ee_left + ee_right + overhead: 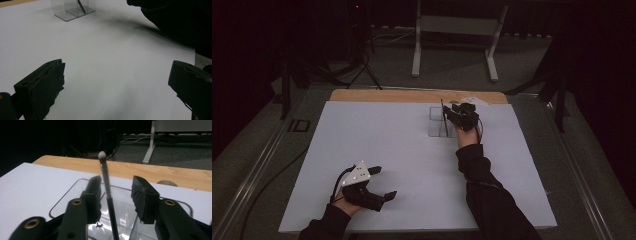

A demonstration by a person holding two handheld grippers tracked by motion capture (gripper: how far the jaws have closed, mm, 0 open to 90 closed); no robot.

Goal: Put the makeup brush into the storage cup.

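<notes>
Now brush [108,192] upright between parted right gripper [117,195], nearer one side, unclamped.

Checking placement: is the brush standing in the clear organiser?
Yes: the slim black makeup brush stands near-upright inside the clear plastic organiser.

Dim, underexposed throughout; surroundings black beyond the pale sheet-covered desk [412,165]. Soft shadow at upper right of the left gripper view. Right gripper view: near black tongs [117,197] blurred, slim white-tipped brush [106,180] sharper.

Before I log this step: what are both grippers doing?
Left gripper: open, holding nothing.
Right gripper: open, makeup brush standing between the jaws in the clear organizer.
</notes>
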